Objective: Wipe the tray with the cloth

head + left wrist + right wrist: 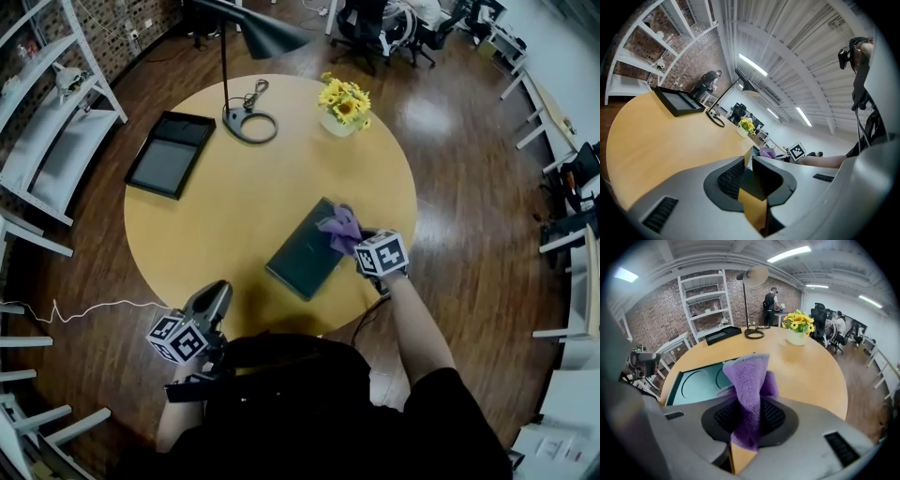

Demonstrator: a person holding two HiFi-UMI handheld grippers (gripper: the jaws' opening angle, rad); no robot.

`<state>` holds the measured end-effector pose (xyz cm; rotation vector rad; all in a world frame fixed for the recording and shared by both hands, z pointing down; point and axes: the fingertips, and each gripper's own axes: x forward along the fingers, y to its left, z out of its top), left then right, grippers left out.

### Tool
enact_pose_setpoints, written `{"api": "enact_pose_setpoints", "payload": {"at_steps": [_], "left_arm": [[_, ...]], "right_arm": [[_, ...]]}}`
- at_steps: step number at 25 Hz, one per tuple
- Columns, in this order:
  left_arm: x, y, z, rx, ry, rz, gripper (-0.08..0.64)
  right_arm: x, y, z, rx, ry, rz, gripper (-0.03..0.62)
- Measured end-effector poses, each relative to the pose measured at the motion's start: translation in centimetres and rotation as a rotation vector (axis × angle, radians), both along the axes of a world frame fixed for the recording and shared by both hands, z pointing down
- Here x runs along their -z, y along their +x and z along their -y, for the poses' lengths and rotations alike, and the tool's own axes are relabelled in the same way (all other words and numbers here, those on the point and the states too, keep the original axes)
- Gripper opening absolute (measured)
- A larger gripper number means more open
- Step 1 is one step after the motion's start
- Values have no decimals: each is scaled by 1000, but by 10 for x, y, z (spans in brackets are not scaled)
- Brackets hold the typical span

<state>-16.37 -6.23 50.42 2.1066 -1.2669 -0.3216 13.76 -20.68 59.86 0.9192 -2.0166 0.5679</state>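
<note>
Head view: looks mid-wipe to us, purple fleece cloth [339, 225] at dark teal rectangular tray [302, 251], 5 o'clock on round yellow surface [234, 187].
Left gripper view: left gripper [749, 161] closed, empty.
Right gripper view: right gripper [749, 416] clamps cloth; next we'd sweep across the tray.

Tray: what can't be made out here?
- Head view: whether the cloth touches the tray; the right gripper covers that spot.
- Right gripper view: tray's near edge, hidden by the cloth and gripper body.
- Head view: dirt on the tray, too small.
- Left gripper view: tray mostly behind the left gripper's shut jaws.
</note>
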Motion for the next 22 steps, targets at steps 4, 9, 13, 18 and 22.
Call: {"api": "enact_pose_setpoints", "payload": {"at_steps": [4, 9, 13, 18, 22], "left_arm": [[-5, 3, 2, -18, -11, 6, 44], [-8, 6, 9, -39, -14, -2, 44], [-6, 15, 15, -65, -6, -10, 44], [-3, 32, 21, -114, 5, -14, 44], [-1, 40, 26, -150, 6, -3, 44]], "right_arm": [[0, -11, -13, 9, -13, 17, 92], [-2, -40, -47, 97, -88, 45, 92], [0, -64, -80, 156, -148, 108, 92], [0, -81, -101, 171, -159, 144, 92], [3, -96, -116, 138, -199, 246, 92]]}}
